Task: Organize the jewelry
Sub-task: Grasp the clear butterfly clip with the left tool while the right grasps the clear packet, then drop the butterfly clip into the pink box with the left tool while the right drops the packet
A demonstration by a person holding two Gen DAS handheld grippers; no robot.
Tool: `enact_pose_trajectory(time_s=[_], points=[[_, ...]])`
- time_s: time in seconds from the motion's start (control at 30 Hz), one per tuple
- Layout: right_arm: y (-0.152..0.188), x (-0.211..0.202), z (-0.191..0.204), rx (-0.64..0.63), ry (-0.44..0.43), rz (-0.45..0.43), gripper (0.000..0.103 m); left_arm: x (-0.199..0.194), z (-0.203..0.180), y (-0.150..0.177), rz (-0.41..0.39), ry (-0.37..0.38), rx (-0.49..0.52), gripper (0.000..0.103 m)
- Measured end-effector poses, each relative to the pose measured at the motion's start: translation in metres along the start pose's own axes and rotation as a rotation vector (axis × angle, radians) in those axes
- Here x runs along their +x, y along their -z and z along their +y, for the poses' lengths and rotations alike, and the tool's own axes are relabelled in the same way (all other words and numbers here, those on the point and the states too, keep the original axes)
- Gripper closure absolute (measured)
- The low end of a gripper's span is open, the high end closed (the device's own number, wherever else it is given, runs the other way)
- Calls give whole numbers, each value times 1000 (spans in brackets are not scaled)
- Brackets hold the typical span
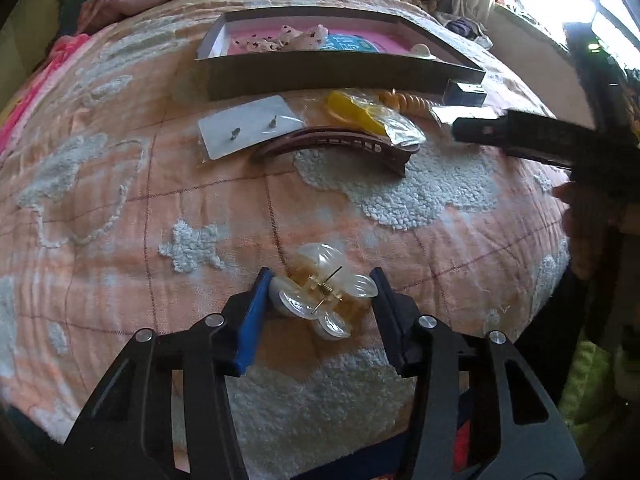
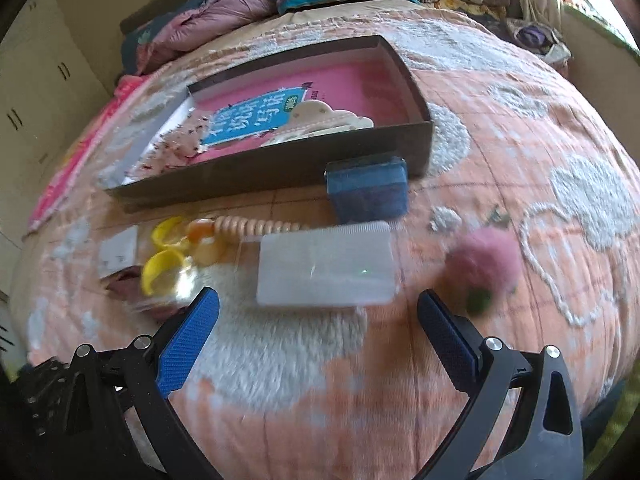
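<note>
Left wrist view: left tongs (image 1: 322,300) bracket a translucent pearly-white flower-shaped claw hair clip with amber hinge and metal spring (image 1: 322,294), lying on the peach quilted bedspread with white fluffy cloud patches (image 1: 160,208). Blue pads sit at both petal edges, apparently in contact; read as clamped on the clip, though lift-off is not evident. Clip is near the bed's front edge, well apart from the shallow dark cardboard box with pink printed lining (image 1: 332,76).

Between clip and box: white earring card with two studs (image 1: 250,126), brown curved plastic hair claw (image 1: 340,148), clear bag holding yellow rings (image 1: 372,118), orange beaded strand (image 1: 404,100). Right tool's black arm crosses at far right.

Right wrist view: right tongs (image 2: 320,316) spread wide, holding nothing, hovering short of a frosted clear rectangular plastic case (image 2: 326,266). Small blue square box (image 2: 366,190) rests against the cardboard box wall; pink fuzzy pompom (image 2: 486,258) to the right. Frame is blurred.

Judgement on the grip: petals are rounded and slick, so pressure should stay even and moderate. Too hard may squeeze the clip sideways out of the pads. Lift straight up before travelling, clear the items in between, and set down inside the box rather than dropping over the near wall.
</note>
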State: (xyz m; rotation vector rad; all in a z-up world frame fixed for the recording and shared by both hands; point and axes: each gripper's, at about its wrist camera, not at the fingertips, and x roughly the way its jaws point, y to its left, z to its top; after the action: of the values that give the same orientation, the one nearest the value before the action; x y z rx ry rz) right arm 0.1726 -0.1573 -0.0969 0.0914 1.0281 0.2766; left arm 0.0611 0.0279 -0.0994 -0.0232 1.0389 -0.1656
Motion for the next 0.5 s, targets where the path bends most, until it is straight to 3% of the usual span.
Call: enact_pose_trajectory(time_s=[0.17,0.23,0.5], points=[[-4,16,4,-42,59,-19,5,-3,0,0,-11,9,-2,62],[-2,16,5,-63,73,-39,14,-6,0,0,-17,13,-6,62],[7,-22,0,-53,-25,-88,18,-23,-5,-5,-57,35,-9,62]])
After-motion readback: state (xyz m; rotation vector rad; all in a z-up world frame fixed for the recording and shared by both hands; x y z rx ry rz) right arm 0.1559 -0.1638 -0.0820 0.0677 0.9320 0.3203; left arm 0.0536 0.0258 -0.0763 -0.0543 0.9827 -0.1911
